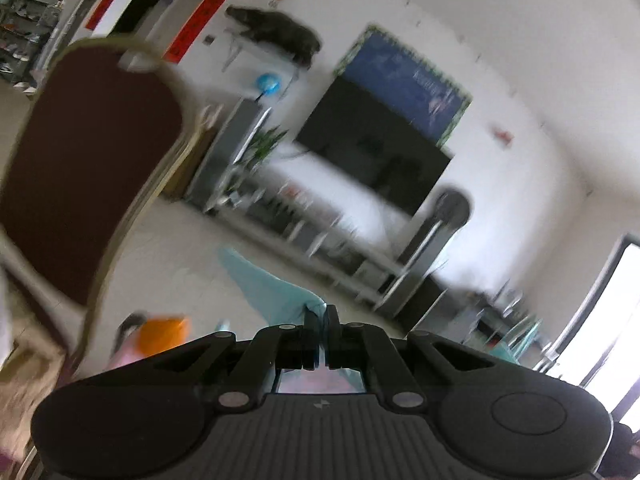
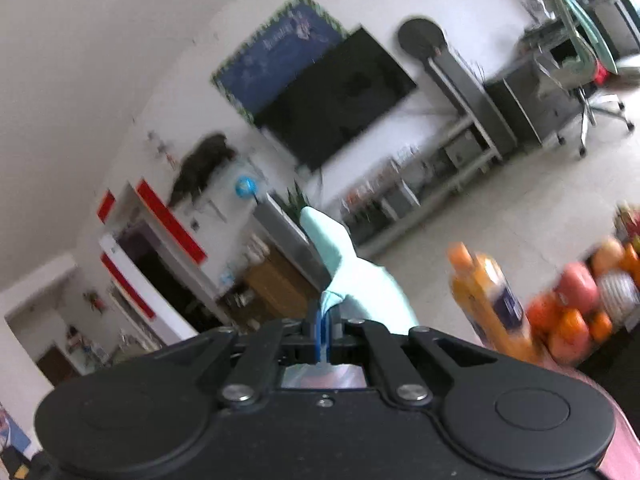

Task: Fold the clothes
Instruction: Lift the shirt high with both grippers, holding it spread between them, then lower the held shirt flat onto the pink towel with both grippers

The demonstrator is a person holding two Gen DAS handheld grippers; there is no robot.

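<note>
Your left gripper (image 1: 322,316) is raised and tilted toward the room, jaws clamped on a fold of the light blue garment (image 1: 272,288). Your right gripper (image 2: 325,314) is lifted likewise, jaws pinching the same soft, smooth cloth, which rises ahead in a limp peak. An orange bottle (image 2: 490,300) blurs at right.

We record the left gripper (image 1: 322,314) as matt black plastic with a ribbed housing and bright metal pivot pins; the right gripper (image 2: 325,320) matches. The pale teal garment (image 1: 272,284) looks like thin, soft, smooth cloth. The chair back (image 1: 88,160) at far left looks like matt maroon upholstery. The orange bottle (image 2: 490,300) at right looks like glossy plastic.
</note>
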